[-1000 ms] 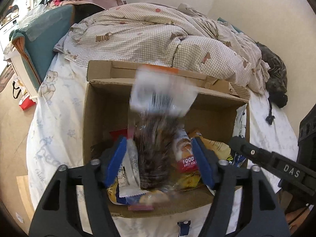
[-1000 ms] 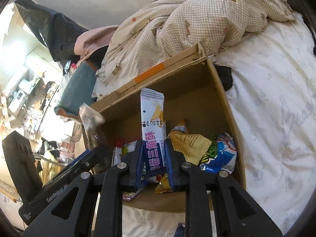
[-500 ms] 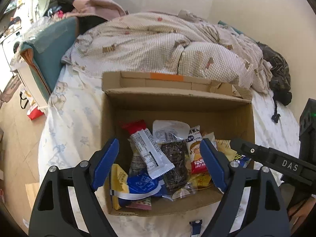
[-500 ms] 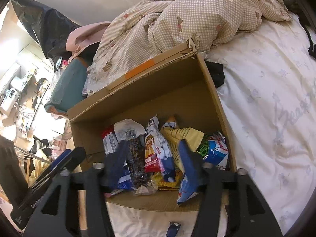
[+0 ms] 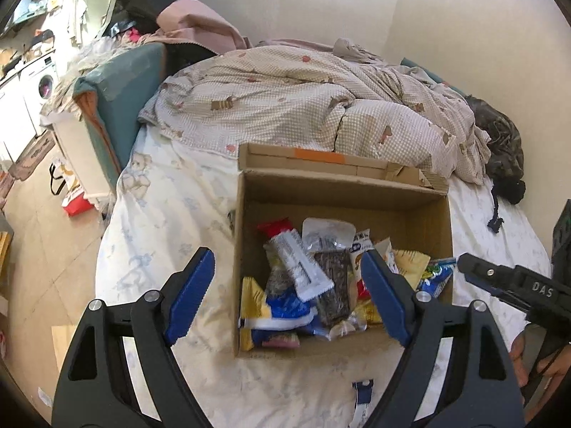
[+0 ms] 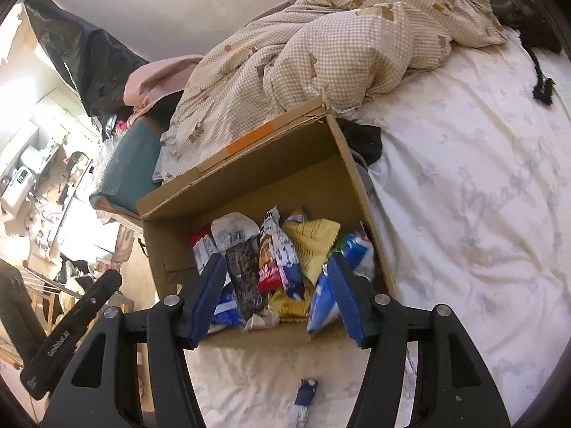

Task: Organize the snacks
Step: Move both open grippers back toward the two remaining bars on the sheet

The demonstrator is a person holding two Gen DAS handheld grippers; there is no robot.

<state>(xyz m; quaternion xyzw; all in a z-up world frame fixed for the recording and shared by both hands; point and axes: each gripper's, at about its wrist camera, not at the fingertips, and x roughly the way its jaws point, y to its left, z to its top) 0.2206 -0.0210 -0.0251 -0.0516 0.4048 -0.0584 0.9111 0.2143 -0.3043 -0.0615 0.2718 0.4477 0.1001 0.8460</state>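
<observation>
With both the left gripper (image 5: 287,297) and the right gripper (image 6: 276,297) spread wide and empty above the near edge of the open brown cardboard box (image 5: 357,192), where the crinkly snack packets (image 5: 307,278) lie heaped, the small blue-and-white packet (image 5: 362,397) on the sheet just before the box seems the next pickup, best pinched flat across its middle.

We see the open brown cardboard box (image 5: 246,221) on the bed, colourful crinkly snack packets (image 5: 314,285) heaped inside, small blue-and-white packet (image 6: 303,397) lying outside near it
</observation>
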